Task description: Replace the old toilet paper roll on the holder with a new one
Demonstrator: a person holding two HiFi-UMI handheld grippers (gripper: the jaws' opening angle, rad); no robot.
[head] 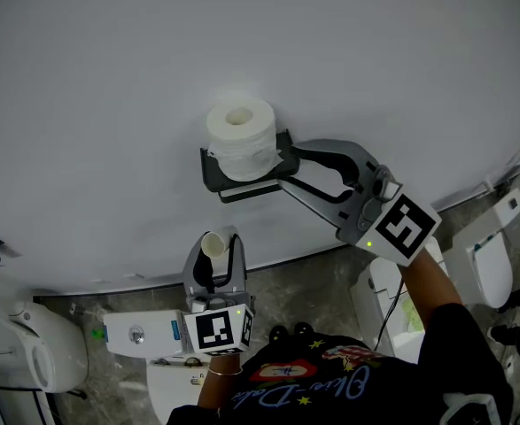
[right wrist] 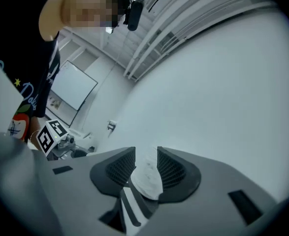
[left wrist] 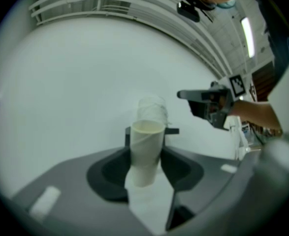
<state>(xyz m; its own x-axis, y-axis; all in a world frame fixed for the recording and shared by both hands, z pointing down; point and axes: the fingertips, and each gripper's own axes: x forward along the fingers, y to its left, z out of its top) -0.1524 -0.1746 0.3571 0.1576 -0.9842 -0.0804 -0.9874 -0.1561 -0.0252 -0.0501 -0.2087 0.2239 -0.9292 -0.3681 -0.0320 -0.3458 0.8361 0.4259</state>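
– On the wall (head: 109, 78), is that the new roll (head: 240, 135) in the holder (head: 209, 171)?

– Yes, it sits there with its bore toward the head camera. I cannot tell whether it is fully seated. The old core (head: 213, 244) is off the holder. The left gripper (head: 213, 253) is clamped across its middle, well below the roll, and holds it upright.

– And the right gripper (head: 273, 168)?

– Its jaws stand apart at the roll's lower right, against the holder. In the right gripper view there is white paper (right wrist: 148, 176) in the gap, but I cannot see the pads biting on it. I would call it unclamped.

– How will the roll handle if it needs a nudge?

– I judge it light and soft. It would dent under a hard pinch, and the outer wraps could slide or unwind. These jaws look too narrow to span the whole roll. I would push on its flat end or its side with a pad, or take the wall of paper between bore and rim, and do it gently.

– And the core?

– It is thin card, nearly weightless and easy to crush. A scrap (left wrist: 149, 200) of paper trails from it, down between the left gripper's (left wrist: 145, 168) jaws. The mid-length hold looks right. More squeeze would flatten the core, and less might let so smooth a tube slip.
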